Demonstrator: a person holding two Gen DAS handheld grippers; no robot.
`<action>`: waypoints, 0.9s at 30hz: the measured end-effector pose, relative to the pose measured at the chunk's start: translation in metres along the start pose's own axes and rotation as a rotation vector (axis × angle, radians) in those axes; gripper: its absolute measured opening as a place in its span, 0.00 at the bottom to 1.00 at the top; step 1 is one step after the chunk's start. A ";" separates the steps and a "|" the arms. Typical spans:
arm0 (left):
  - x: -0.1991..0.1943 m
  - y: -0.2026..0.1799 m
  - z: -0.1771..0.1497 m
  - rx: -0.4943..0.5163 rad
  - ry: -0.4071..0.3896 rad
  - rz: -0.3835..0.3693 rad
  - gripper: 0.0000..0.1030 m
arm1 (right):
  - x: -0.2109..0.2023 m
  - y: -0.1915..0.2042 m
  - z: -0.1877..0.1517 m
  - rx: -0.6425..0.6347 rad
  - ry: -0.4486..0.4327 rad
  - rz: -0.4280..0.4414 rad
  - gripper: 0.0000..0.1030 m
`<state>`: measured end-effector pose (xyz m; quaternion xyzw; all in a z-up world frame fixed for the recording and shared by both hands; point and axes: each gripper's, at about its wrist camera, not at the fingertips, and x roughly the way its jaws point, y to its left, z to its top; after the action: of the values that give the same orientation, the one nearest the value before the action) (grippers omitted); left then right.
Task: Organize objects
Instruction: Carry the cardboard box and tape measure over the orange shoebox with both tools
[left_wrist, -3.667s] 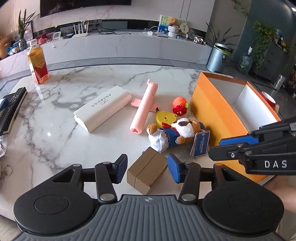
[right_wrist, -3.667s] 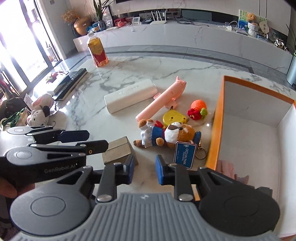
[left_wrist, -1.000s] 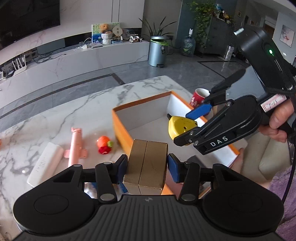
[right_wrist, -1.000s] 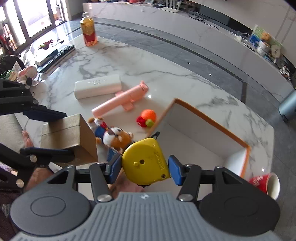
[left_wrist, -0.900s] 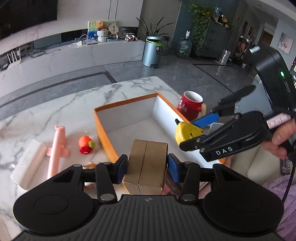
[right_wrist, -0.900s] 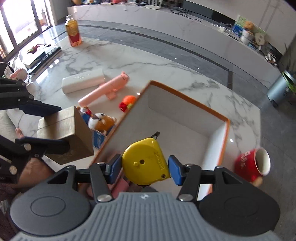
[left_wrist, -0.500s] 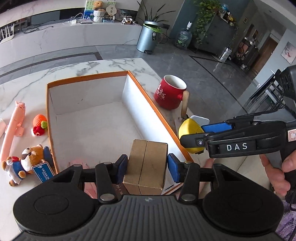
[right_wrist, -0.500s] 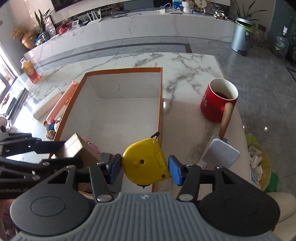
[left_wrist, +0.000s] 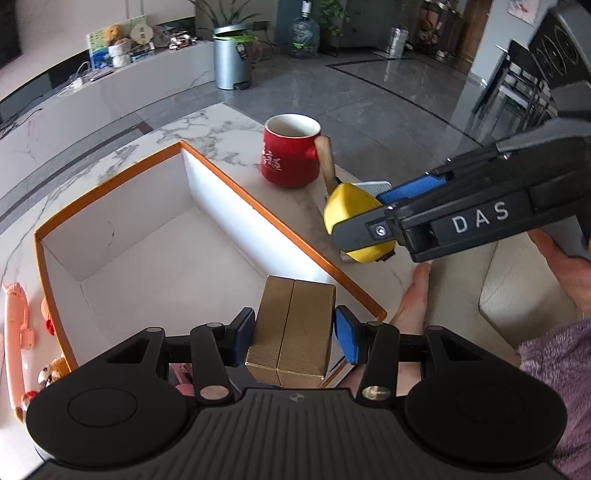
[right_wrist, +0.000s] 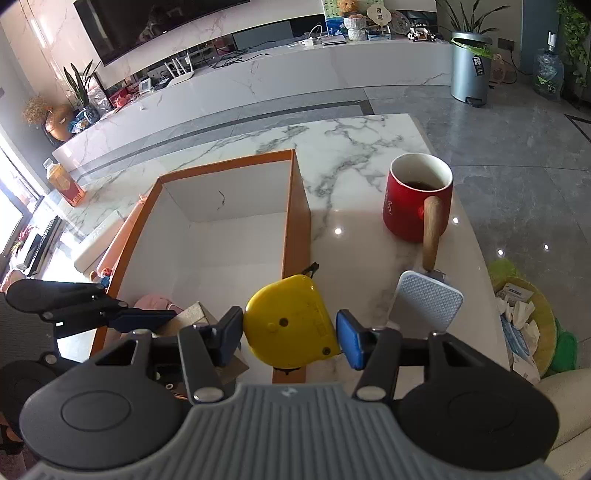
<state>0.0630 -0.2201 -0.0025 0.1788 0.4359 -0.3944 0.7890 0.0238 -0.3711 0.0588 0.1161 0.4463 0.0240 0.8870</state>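
My left gripper (left_wrist: 294, 335) is shut on a gold cardboard box (left_wrist: 291, 326), held over the near corner of the orange box with white inside (left_wrist: 284, 225). My right gripper (right_wrist: 290, 330) is shut on a yellow tape measure (right_wrist: 291, 321), hanging above the orange box's near right wall (right_wrist: 295, 206). In the left wrist view the right gripper (left_wrist: 364, 225) and its tape measure (left_wrist: 352, 206) sit just right of the box's rim. In the right wrist view the left gripper (right_wrist: 147, 316) and the gold box (right_wrist: 201, 314) show low inside the orange box, beside a pink item (right_wrist: 157, 302).
A red mug (right_wrist: 417, 195) with a wooden handle stands on the marble table (right_wrist: 351, 155) right of the box, a white brush head (right_wrist: 428, 299) near it. A pink stick toy (left_wrist: 14, 332), an orange toy (left_wrist: 46, 306) and a plush (left_wrist: 51, 369) lie left of the box. A bottle (right_wrist: 64, 182) stands far left.
Both grippers swung from the toy side over to the orange box's near right corner, still holding the gold box and tape measure. The mug and brush came into view.
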 end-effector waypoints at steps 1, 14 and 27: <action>0.002 -0.004 0.001 0.036 0.006 0.000 0.53 | 0.000 0.001 0.000 -0.008 -0.002 0.005 0.55; 0.025 -0.005 0.011 0.246 0.079 -0.114 0.53 | -0.001 0.005 0.008 -0.086 -0.008 0.023 0.55; 0.043 0.015 0.026 0.267 0.082 -0.270 0.53 | 0.020 0.010 0.017 -0.113 0.044 0.032 0.55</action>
<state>0.1025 -0.2467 -0.0247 0.2376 0.4316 -0.5435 0.6796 0.0506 -0.3619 0.0551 0.0723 0.4617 0.0657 0.8816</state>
